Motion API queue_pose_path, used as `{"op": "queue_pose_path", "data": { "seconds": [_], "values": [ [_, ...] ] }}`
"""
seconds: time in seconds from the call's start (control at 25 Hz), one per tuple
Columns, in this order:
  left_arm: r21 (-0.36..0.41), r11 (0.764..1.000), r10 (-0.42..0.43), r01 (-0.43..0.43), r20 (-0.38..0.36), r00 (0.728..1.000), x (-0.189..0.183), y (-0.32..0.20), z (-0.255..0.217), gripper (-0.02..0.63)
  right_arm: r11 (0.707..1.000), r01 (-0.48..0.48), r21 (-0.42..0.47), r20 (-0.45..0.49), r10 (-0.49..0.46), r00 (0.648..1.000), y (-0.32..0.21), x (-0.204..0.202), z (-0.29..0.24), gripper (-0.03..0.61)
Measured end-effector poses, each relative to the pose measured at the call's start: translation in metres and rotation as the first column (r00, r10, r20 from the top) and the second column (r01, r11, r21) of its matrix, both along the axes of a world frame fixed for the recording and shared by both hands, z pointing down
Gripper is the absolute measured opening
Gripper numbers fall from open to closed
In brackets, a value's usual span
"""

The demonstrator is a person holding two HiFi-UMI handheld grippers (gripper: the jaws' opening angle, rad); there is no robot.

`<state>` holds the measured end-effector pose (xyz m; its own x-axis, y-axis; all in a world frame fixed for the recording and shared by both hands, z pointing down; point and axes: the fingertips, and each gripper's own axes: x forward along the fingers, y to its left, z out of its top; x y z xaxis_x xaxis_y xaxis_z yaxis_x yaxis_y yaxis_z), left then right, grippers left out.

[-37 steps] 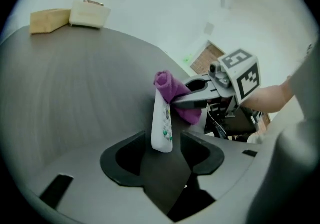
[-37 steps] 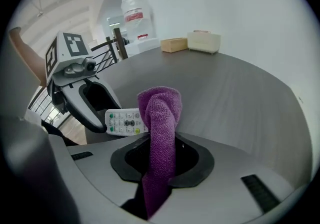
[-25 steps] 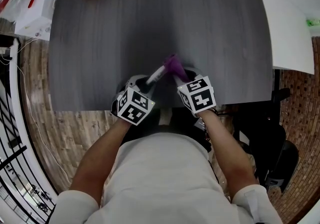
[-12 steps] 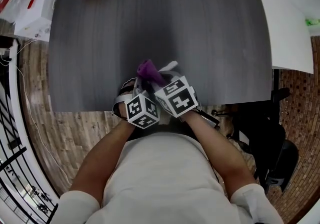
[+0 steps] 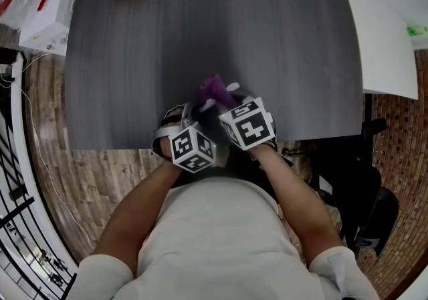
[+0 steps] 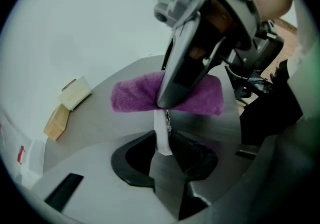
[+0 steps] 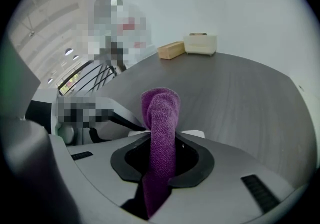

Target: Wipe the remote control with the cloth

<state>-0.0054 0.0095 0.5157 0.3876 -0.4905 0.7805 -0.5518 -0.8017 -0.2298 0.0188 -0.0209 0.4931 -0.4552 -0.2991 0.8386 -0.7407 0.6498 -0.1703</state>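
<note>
Left gripper (image 6: 164, 152): jaws narrow, clamped on the white remote control (image 6: 161, 133), seen edge-on. Right gripper (image 7: 161, 154): jaws pinch the purple cloth (image 7: 161, 115), which crosses the remote's far end.

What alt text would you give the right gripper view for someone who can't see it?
The right gripper has its jaws shut on a folded purple cloth that stands up between them. Beyond it stretches a dark wood-grain table, with a wooden block and a cream box at its far edge.
</note>
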Motion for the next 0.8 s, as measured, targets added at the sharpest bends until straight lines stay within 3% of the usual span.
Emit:
{"op": "queue_pose_path", "data": {
  "seconds": [0.32,0.56,0.68,0.8],
  "values": [
    [-0.007,1.0,-0.007,0.007,-0.01,1.0,-0.002,-0.002,0.0,0.101,0.994,-0.113,-0.014,-0.041,0.112,0.993,-0.019,0.043,0.01,0.086],
    [0.011,1.0,0.019,-0.02,0.02,1.0,-0.002,-0.002,0.0,0.101,0.979,-0.2,-0.029,-0.19,0.191,0.963,-0.029,0.096,0.031,0.086],
    [0.057,0.996,0.067,-0.072,0.078,0.995,-0.001,0.001,0.0,0.101,0.962,-0.272,-0.024,-0.161,0.265,0.951,-0.033,0.111,0.023,0.086],
    [0.094,0.987,0.115,-0.127,0.129,0.985,0.0,0.004,0.0,0.101,0.956,-0.293,0.009,-0.06,0.293,0.954,-0.038,0.096,0.0,0.086]
  ]
}}
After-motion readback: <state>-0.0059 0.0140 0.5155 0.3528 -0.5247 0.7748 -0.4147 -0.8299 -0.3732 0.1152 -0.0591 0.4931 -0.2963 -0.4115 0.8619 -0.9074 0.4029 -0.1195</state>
